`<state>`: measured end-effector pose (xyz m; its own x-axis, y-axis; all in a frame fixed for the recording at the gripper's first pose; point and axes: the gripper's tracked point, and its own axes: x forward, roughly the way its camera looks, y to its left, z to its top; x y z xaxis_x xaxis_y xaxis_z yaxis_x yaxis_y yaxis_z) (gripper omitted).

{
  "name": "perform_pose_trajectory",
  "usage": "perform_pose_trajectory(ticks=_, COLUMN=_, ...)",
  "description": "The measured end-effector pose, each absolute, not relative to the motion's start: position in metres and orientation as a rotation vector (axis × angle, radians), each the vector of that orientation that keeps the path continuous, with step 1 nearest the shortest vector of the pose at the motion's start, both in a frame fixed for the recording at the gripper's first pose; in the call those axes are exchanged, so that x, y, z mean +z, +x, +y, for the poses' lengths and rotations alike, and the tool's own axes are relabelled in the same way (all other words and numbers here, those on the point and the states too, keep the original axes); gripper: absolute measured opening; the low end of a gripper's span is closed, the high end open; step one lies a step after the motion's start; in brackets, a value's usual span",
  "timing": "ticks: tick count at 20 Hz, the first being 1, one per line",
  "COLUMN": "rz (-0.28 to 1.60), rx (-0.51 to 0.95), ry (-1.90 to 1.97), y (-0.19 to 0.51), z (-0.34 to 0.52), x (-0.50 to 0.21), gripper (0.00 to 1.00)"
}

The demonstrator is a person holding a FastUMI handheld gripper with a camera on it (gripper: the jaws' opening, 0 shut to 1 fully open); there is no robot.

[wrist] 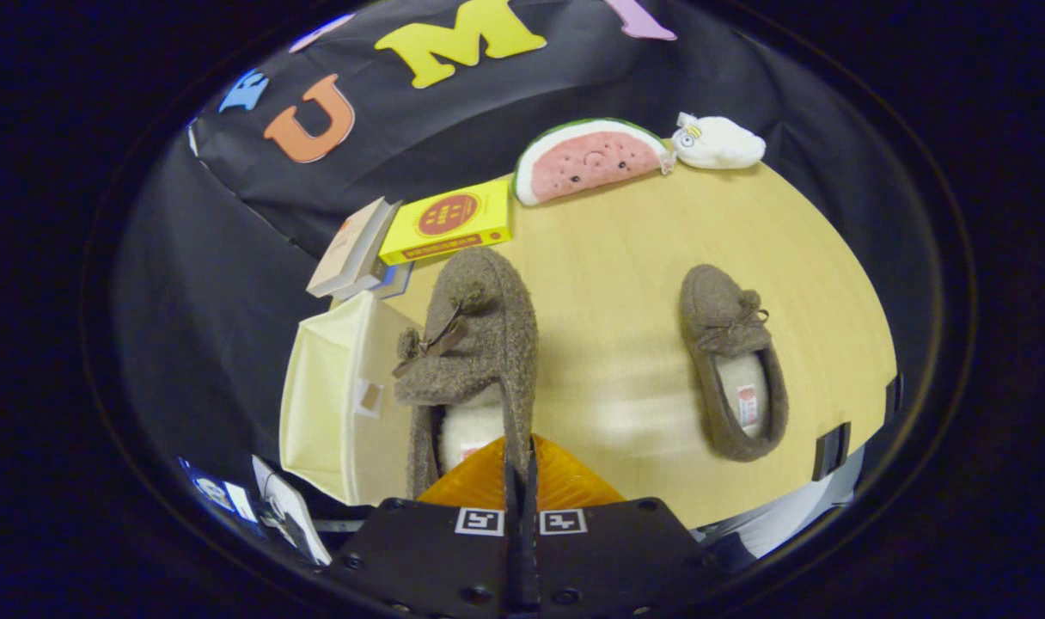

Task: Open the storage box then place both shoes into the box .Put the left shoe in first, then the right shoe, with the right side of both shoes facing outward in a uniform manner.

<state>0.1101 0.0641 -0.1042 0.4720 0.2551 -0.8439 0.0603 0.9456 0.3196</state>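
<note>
Fuzzy brown shoe [479, 344] hangs pinched by its heel-side wall in the closed tool [520, 481], toe pointing away along the fingers, just beside the open cream storage box [333, 404]. Neither shoe is boxed yet. The second shoe [733, 370] lies well apart on the tabletop [617, 258], its toe likewise pointing away.
</note>
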Motion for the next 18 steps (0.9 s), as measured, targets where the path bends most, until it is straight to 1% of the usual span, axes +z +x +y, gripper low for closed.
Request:
perform_pose_trajectory(ticks=4, rz=1.037, rx=0.193, ry=0.308, y=0.106, z=0.122, x=-0.057, gripper=0.00)
perform_pose_trajectory(ticks=8, rz=1.011, rx=0.218, ry=0.309, y=0.111, z=0.181, x=-0.042, gripper=0.00)
perform_pose_trajectory(ticks=12, rz=1.035, rx=0.208, ry=0.311, y=0.122, z=0.241, x=-0.070, gripper=0.01)
perform_pose_trajectory(ticks=18, rz=1.127, rx=0.140, ry=0.301, y=0.134, z=0.299, x=-0.154, gripper=0.01)
